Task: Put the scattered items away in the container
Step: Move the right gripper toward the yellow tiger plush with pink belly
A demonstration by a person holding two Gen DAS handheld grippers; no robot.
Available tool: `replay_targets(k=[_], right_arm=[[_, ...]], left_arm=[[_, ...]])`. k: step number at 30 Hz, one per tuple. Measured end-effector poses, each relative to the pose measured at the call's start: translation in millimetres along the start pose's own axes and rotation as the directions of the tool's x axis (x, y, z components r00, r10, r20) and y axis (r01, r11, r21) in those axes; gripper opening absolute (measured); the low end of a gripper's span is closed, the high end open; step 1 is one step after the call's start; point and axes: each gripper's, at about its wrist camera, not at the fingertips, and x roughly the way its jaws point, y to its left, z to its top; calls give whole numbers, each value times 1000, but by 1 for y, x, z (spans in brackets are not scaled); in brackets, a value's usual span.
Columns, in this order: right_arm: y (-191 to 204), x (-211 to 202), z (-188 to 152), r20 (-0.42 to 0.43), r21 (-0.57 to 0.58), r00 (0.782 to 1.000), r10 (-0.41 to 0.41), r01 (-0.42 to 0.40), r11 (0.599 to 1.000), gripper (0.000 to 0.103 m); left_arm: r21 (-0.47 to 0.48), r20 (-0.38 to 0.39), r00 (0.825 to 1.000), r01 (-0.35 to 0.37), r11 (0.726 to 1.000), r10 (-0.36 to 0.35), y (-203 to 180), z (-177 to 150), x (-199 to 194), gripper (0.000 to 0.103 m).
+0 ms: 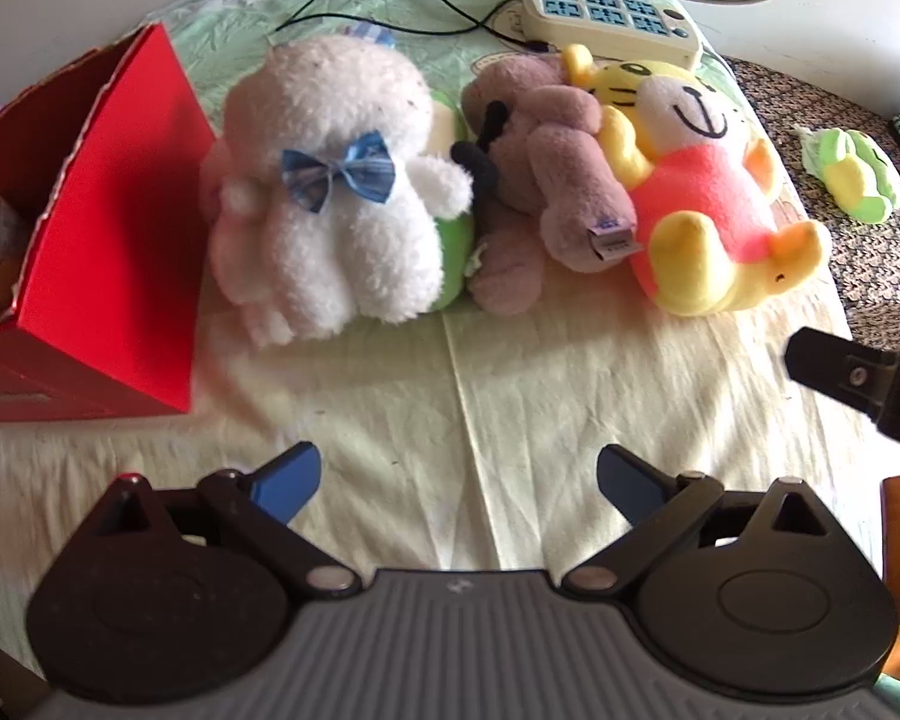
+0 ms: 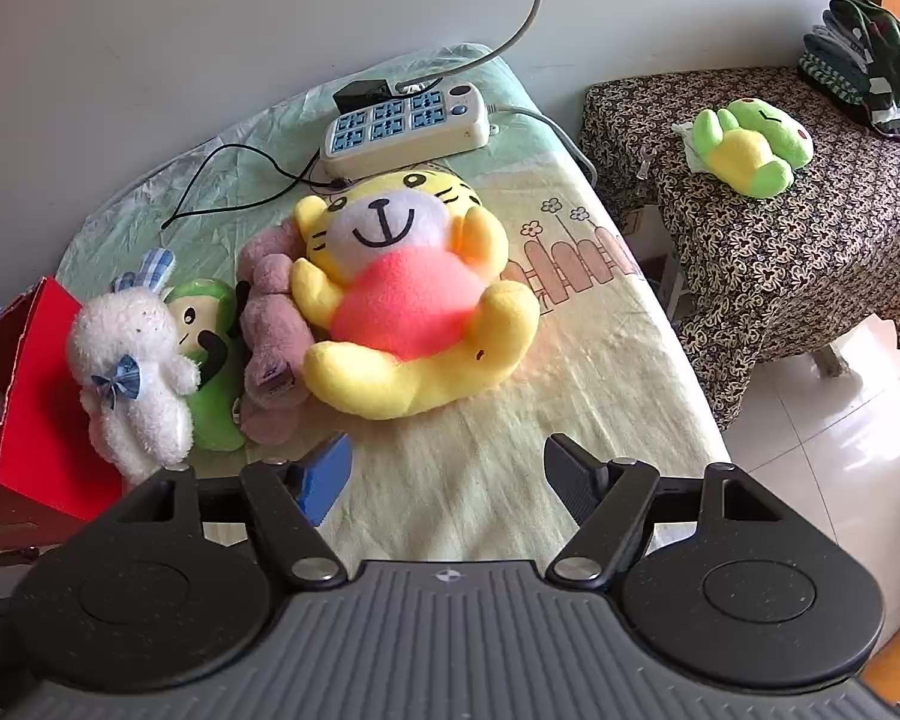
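- Right now I have both sets of jaws spread wide and empty: the left gripper (image 1: 459, 480) and the right gripper (image 2: 447, 468) hang above bare sheet, tipped steeply down.
- Ahead of the left jaws, the white bunny (image 1: 330, 192) leans beside the red box (image 1: 114, 228), which sits off to their left with something already inside.
- Behind the bunny a green toy (image 1: 456, 240) is wedged, then the mauve plush (image 1: 546, 168), then the yellow tiger (image 2: 408, 294) straight ahead of the right jaws.
- My pick would be the bunny with the left jaws: it is nearest the box and blocks the green toy.
- To do it well, I'd come down over the torso below the bow, squeeze deep into the fluff, and lift clear of the box wall before swinging left.
- Watch the power strip (image 2: 405, 126) and its cords beyond the toys; stay out of them.
- A frog (image 2: 750, 147) lies on the side table (image 2: 810, 276), well right of the right jaws.
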Motion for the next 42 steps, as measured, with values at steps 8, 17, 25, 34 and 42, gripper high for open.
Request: replay_targets(k=[8,17,25,34,42], right_arm=[[1,4,-6,-43,9,998,44,-43,999,75],[-4,8,-9,-52,24,998,44,-42,999,75],[0,15,-10,-70,20,997,38,-37,999,75],[11,20,-10,-80,7,996,34,-34,999,75],[19,26,-9,-97,-3,995,38,-38,999,75]], left_arm=[[-22,25,999,-39,999,40,0,-3,-1,102],[5,6,999,-34,999,34,-8,-4,8,102],[18,4,999,-51,999,51,-8,0,12,102],[22,5,998,-63,998,62,1,2,13,102],[29,9,998,-60,998,60,6,4,13,102]])
